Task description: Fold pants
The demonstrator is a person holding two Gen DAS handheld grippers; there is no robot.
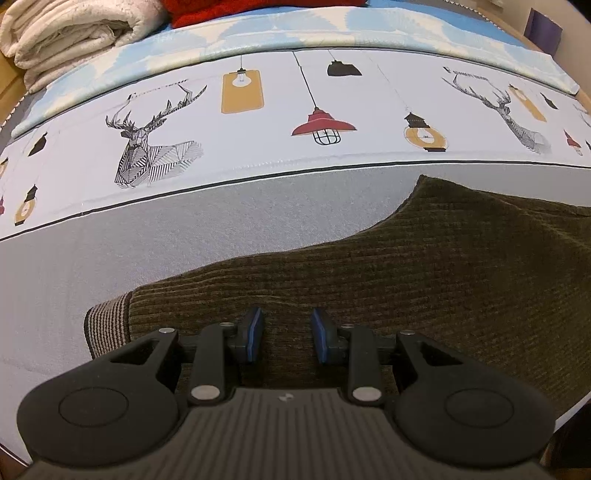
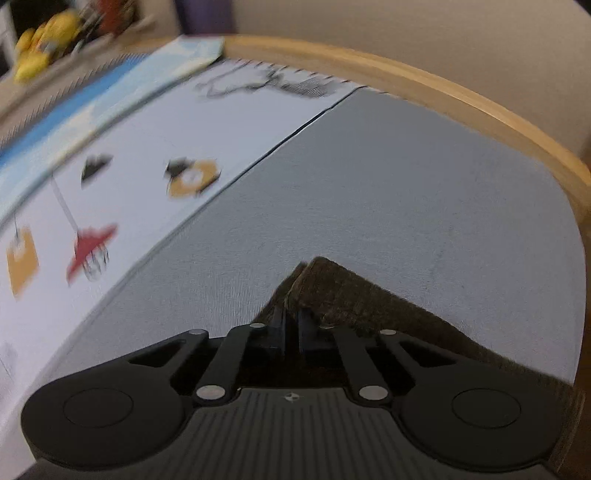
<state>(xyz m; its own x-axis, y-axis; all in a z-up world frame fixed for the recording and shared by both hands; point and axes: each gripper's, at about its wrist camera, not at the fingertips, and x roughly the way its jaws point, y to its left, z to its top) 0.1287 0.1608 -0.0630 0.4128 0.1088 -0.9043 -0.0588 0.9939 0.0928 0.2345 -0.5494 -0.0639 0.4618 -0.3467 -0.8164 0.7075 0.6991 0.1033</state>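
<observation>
Left wrist view shows my left gripper point(image 1: 287, 334) fingers released over soft, limp ribbed pants point(image 1: 424, 280); right gripper point(image 2: 291, 328) clenched on 1 corner, so I grasp edges.

A folded white blanket point(image 1: 70, 33) lies on the lamp-printed bedsheet point(image 1: 280, 110).

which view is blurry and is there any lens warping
Right wrist view: motion-smeared, lamp prints streaked on the printed white-and-grey bedsheet. Left wrist view: sharp on the brown ribbed corduroy pants. Both: fisheye bows the sheet's stripe and bed edge.
</observation>
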